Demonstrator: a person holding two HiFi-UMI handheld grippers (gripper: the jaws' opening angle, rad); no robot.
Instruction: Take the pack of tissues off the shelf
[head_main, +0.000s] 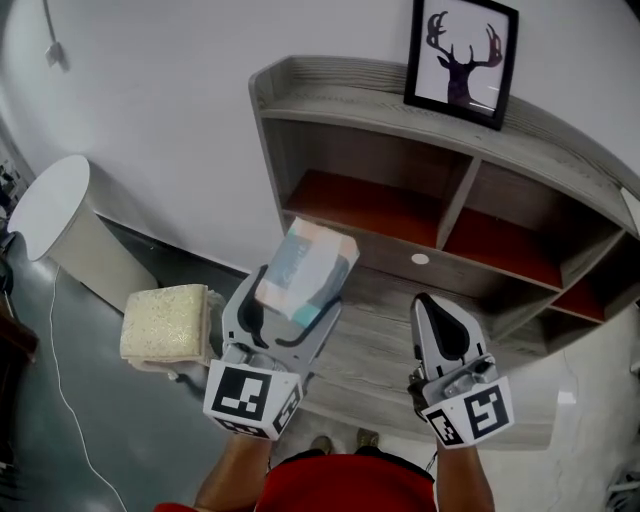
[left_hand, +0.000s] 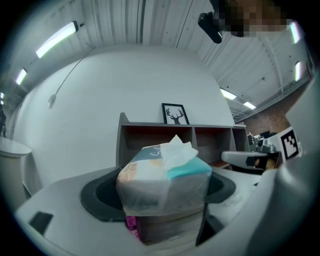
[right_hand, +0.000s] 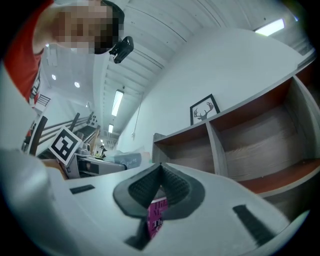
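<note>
The pack of tissues (left_hand: 162, 185), at frame centre, is wrapped in thin, faintly glossy, crinkled plastic film, with soft white paper pushed out at its top. The shelf (head_main: 335, 85) is made of matt, grey-washed wood with a visible grain; its compartment floors are smoother and red-brown. The framed picture (head_main: 462, 58), upper right, is glazed and glossy within a black frame. The right gripper (right_hand: 161, 168) is shelled in matt pale plastic, its pads (right_hand: 142, 189) in dark ribbed rubber. A cushion (head_main: 165, 322), at the left, is covered in rough, nubbly cream cloth.
</note>
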